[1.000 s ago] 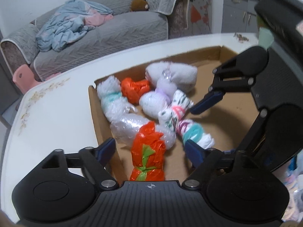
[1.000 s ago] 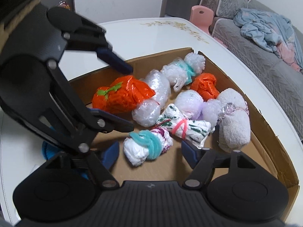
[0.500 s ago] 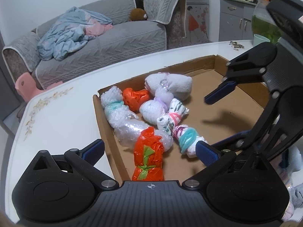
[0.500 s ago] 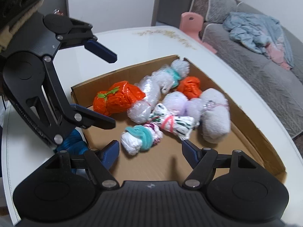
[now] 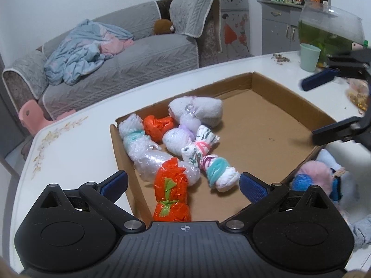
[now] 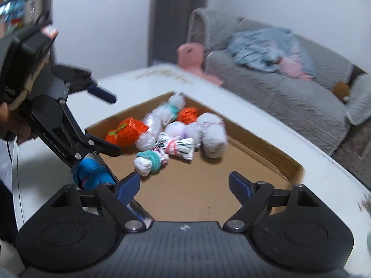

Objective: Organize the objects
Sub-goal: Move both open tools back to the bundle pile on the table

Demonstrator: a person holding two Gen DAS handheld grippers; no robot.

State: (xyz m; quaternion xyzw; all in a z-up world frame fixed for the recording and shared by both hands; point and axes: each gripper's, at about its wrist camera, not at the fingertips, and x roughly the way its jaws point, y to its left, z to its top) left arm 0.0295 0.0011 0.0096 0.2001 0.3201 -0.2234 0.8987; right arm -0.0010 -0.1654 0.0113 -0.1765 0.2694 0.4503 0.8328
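Note:
A shallow cardboard tray (image 5: 273, 125) (image 6: 204, 185) lies on the white table. Several wrapped bundles lie in its left part: an orange one (image 5: 172, 197) (image 6: 126, 133), a clear bubble-wrap one (image 5: 150, 155), a white one with a teal band (image 5: 219, 170) (image 6: 149, 158), a striped one (image 5: 199, 146) and a white towel roll (image 5: 199, 108) (image 6: 212, 136). My left gripper (image 5: 183, 185) is open and empty above the tray's near edge. My right gripper (image 6: 184, 183) is open and empty above the tray's bare part; it also shows in the left wrist view (image 5: 324, 106).
Outside the tray lie a blue bundle (image 6: 91, 171) and pink and blue fluffy items (image 5: 313, 176). A green cup (image 5: 309, 56) and a fish bowl (image 5: 329, 32) stand at the table's far right. A grey sofa (image 5: 120, 60) and a pink stool (image 5: 32, 115) stand beyond the table.
Both grippers have pulled back and up from the tray, still open. The right gripper has swung away to the tray's right side. The bundles have not moved.

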